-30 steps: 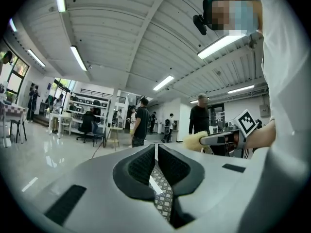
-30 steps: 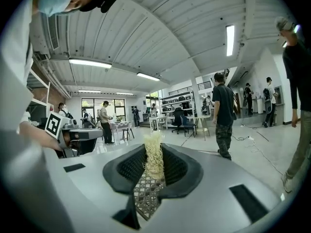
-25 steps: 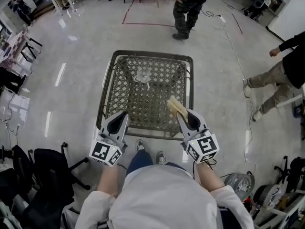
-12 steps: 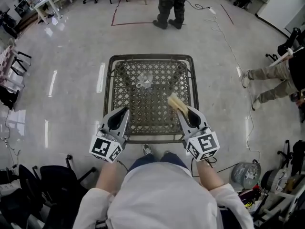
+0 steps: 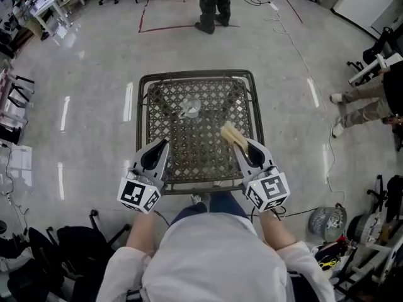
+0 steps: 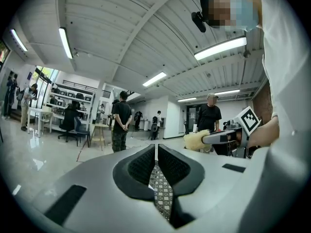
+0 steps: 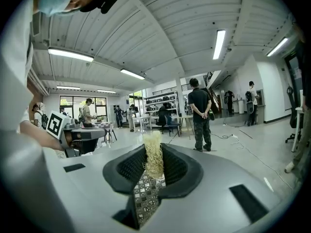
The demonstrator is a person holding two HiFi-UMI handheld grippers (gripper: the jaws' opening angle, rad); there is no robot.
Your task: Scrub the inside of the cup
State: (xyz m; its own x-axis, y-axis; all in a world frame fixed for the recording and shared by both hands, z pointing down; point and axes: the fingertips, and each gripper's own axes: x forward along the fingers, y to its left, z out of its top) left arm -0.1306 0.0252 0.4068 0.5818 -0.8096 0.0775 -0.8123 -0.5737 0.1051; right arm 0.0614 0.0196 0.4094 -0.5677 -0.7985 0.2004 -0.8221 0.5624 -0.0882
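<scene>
A clear cup [image 5: 191,107] stands on the brown lattice table [image 5: 195,162], toward its far side. My left gripper [image 5: 158,148] hovers over the table's near left edge, shut, with nothing between its jaws [image 6: 156,152]. My right gripper [image 5: 243,146] is over the near right part, shut on a yellow fibrous scrubber [image 5: 231,134] that sticks out past its fingertips [image 7: 154,158]. From the left gripper view the scrubber [image 6: 196,140] shows off to the right. Both grippers are well short of the cup.
A person [image 5: 213,2] stands on the floor beyond the table, and another person's legs [image 5: 365,102] are at the right. A floor fan [image 5: 327,221] and gear lie at the lower right, dark chairs [image 5: 75,244] at the lower left. Cables cross the floor at the right.
Both grippers have moved forward with the wearer toward the table, and their tips now reach a little further over its near edge. The jaws stay as they were. The far person has shifted left in the picture.
</scene>
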